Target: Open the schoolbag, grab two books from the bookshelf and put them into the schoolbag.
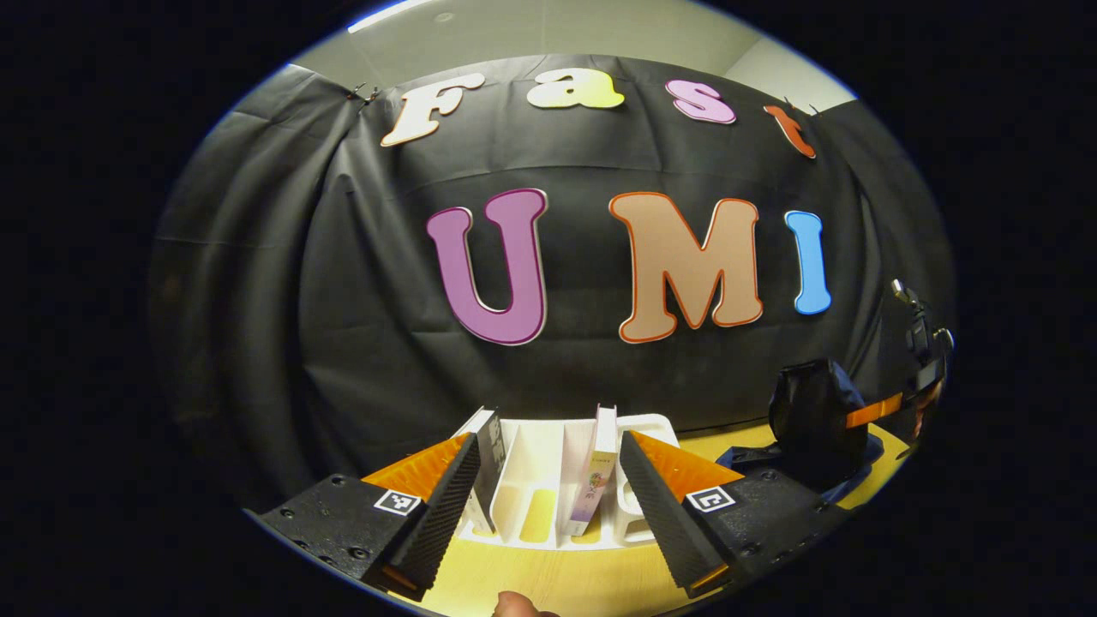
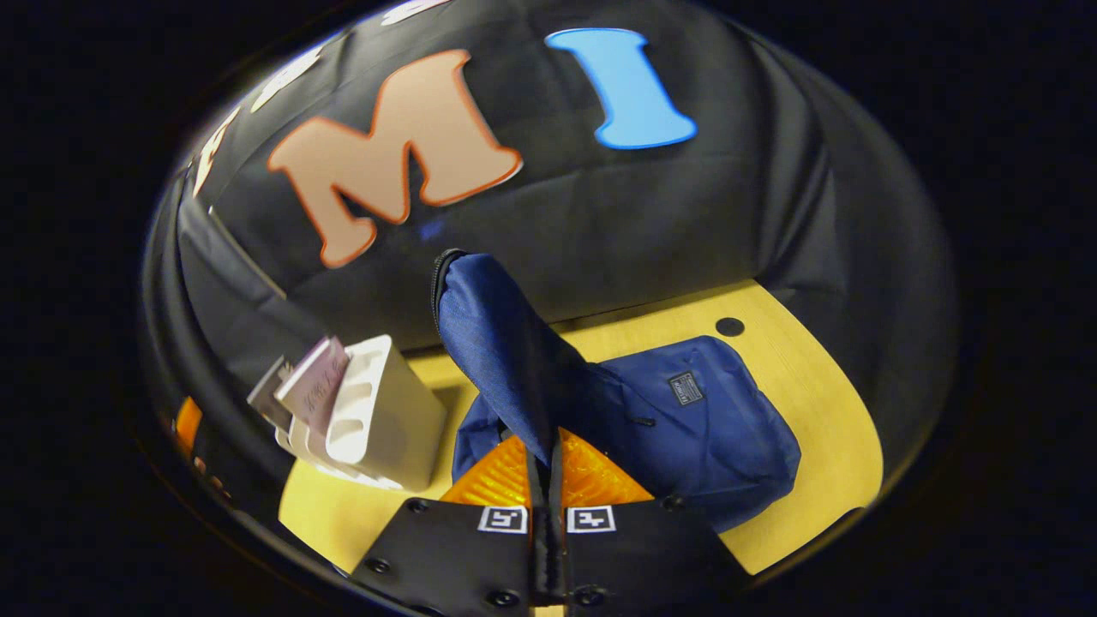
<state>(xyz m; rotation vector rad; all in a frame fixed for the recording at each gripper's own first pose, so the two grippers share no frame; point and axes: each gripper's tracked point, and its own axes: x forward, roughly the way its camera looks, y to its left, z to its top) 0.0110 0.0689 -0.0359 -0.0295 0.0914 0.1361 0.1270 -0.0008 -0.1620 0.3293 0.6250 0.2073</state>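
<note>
Left gripper view: left claw (image 1: 548, 506) standing wide open before the white bookshelf (image 1: 548, 480), two books sitting in it.
One book (image 1: 597, 467) is leaning inside a slot, another (image 1: 490, 454) at the bookshelf's left end. Right gripper view: right claw (image 2: 546, 488) is pinching the blue schoolbag (image 2: 686, 420) flap upward; the schoolbag is lying on the yellow counter (image 2: 814, 403) beside the bookshelf.

2 books (image 1: 600, 471) in 1 white bookshelf (image 1: 536, 480), 1 blue schoolbag (image 2: 686, 420), 2 hand-held grippers (image 1: 548, 514).
</note>
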